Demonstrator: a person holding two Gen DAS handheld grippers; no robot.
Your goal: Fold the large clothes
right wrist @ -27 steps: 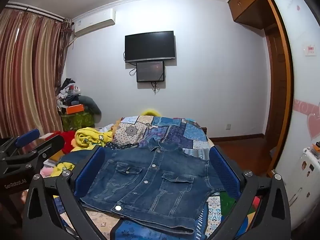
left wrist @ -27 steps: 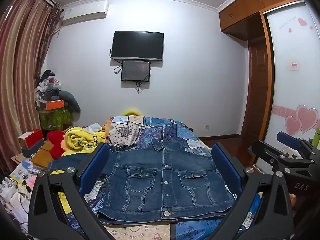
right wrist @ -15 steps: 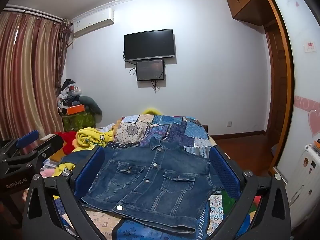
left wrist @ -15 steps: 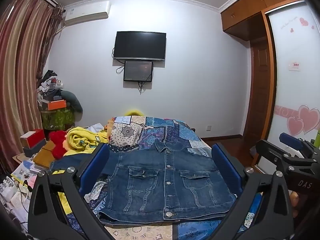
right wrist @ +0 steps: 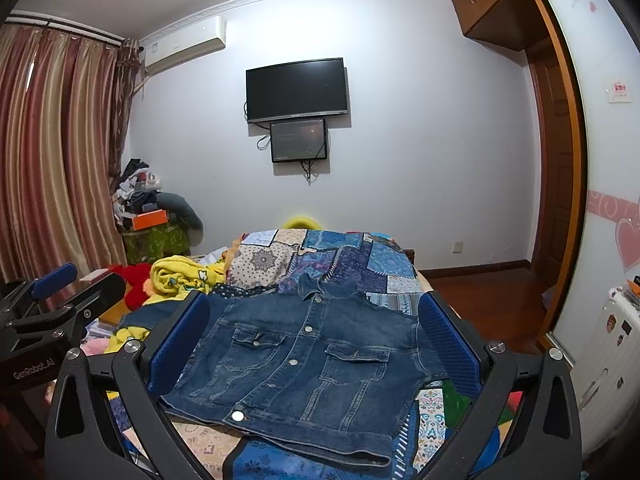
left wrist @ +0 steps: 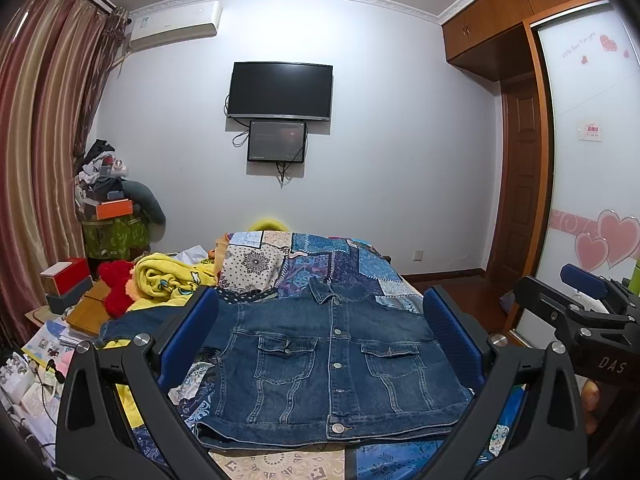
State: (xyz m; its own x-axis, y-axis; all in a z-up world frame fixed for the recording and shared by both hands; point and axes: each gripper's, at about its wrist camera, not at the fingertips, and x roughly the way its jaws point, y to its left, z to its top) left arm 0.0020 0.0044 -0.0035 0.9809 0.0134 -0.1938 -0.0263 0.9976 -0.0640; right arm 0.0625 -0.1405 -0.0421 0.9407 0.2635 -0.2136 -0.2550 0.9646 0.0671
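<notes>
Claws (left wrist: 320, 336) above jacket (left wrist: 332, 364) on quilt (left wrist: 320, 260)

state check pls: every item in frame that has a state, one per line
left gripper: open, empty, held above the jacket
right gripper: open, empty
denim jacket: flat on the bed, front up, buttoned, sleeves tucked out of sight
patchwork quilt: spread over the bed
yellow blanket: crumpled, left of the jacket
TV: dark
curtains: drawn
</notes>
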